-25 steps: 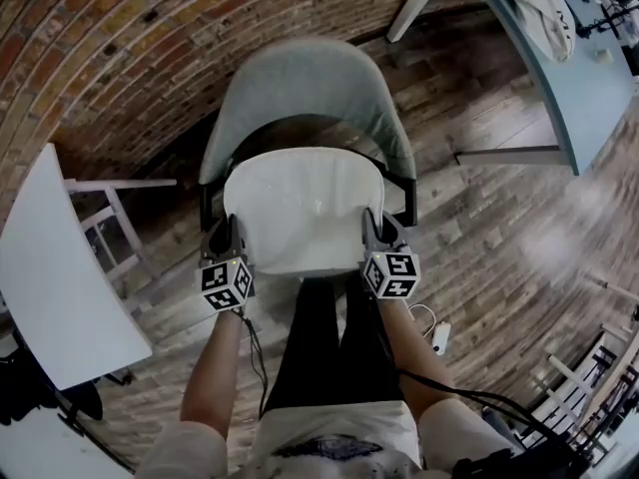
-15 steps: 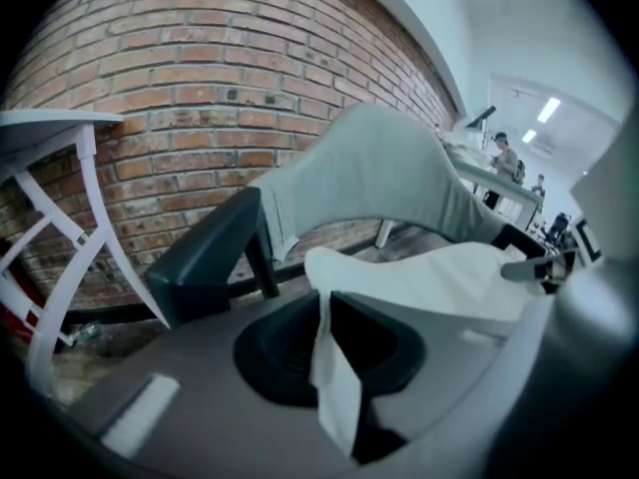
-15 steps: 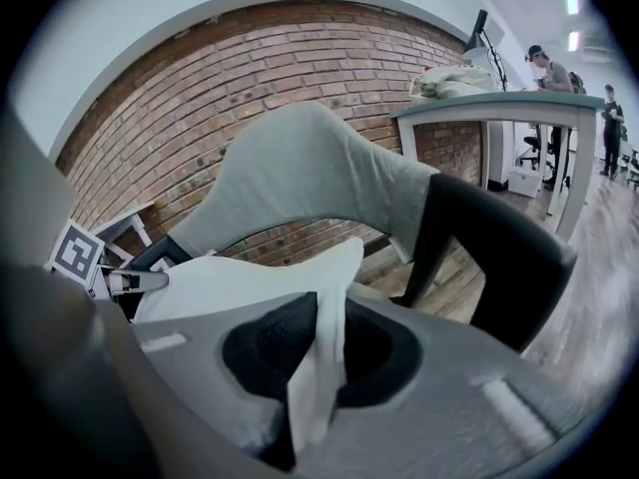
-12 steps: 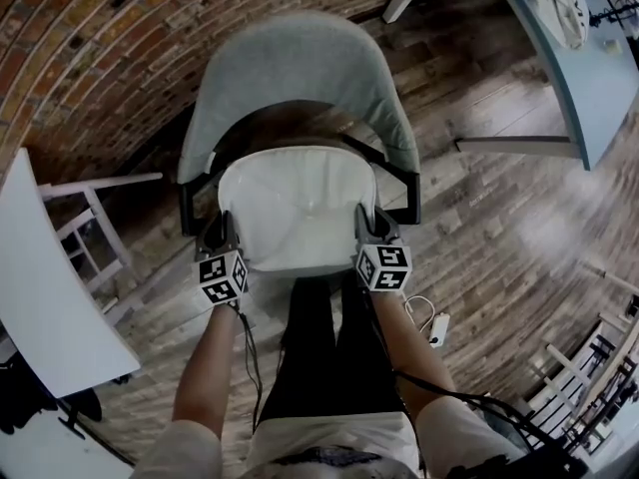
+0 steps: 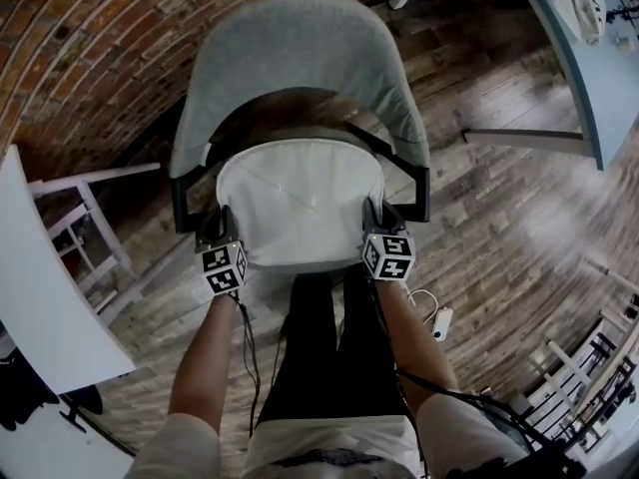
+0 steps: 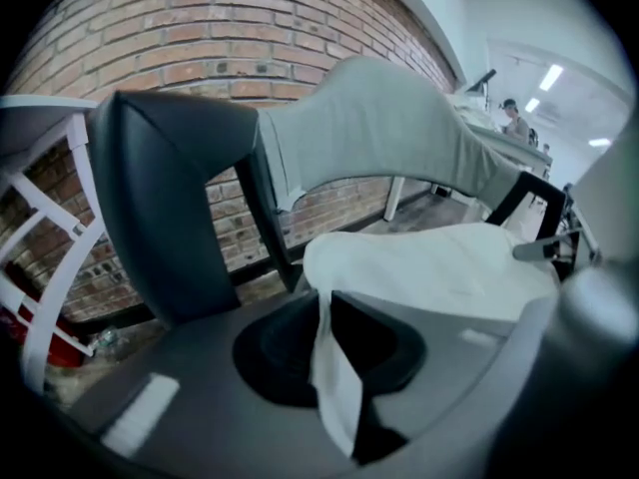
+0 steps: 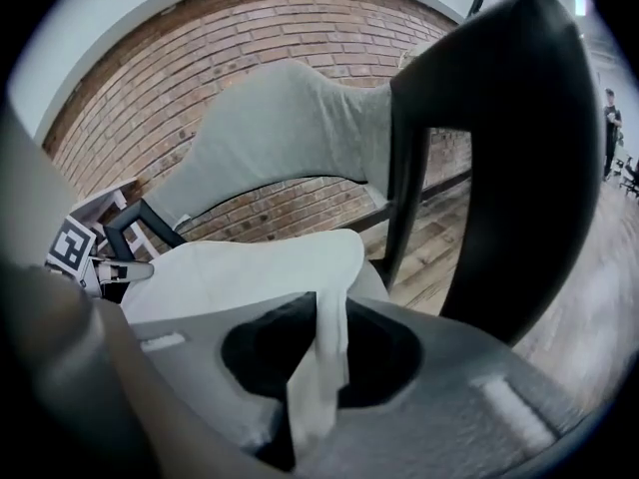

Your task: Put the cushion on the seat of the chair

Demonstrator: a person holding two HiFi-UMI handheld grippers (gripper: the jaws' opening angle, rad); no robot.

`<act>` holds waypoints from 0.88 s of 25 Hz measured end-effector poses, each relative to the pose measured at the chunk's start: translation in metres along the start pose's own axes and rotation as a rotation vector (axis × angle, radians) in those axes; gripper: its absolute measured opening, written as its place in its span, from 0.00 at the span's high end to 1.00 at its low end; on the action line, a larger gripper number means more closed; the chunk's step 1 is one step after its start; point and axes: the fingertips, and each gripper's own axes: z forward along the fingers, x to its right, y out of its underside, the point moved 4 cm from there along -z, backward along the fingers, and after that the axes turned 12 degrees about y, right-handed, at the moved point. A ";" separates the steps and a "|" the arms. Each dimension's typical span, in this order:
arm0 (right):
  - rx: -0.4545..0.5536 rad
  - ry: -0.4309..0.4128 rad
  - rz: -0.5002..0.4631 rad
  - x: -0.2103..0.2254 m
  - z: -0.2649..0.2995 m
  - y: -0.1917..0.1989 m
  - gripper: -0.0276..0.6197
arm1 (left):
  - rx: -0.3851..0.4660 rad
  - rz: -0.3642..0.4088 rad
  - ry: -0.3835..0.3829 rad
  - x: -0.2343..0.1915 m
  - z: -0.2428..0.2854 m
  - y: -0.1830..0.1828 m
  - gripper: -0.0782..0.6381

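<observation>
Pinching the cushion (image 5: 300,203) at its two near corners: left gripper (image 5: 220,224) shut tight on a thin fold of the white cover, right gripper (image 5: 378,218) with a like fold between its jaws, pads on the cloth though just easing apart. Spread flat over the seat (image 7: 371,282) of the chair (image 5: 300,58), between the black armrests (image 5: 180,203). Seat almost wholly covered, only a grey sliver beside the cushion in the right gripper view; resting on it or just above, impossible to tell. Jaw tips lost under the cloth in the head view. Behind, the grey curved backrest, then a brick wall (image 5: 90,58). To the left a white table (image 5: 40,297), cut off by the frame; to the upper right a blue-grey table (image 5: 599,78), also cut off. Below, dark-trousered legs (image 5: 324,347) on the wooden floor (image 5: 499,228).
</observation>
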 end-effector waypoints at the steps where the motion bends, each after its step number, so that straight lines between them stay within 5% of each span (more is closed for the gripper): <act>1: -0.003 0.003 -0.005 0.001 0.003 0.003 0.87 | -0.009 0.014 -0.008 -0.001 0.002 0.003 0.85; 14: -0.038 0.107 -0.089 0.005 0.026 0.027 0.87 | -0.095 0.073 -0.091 -0.001 0.030 0.030 0.85; 22: -0.040 0.101 -0.053 0.006 0.024 0.021 0.85 | -0.102 0.065 -0.129 -0.001 0.031 0.030 0.84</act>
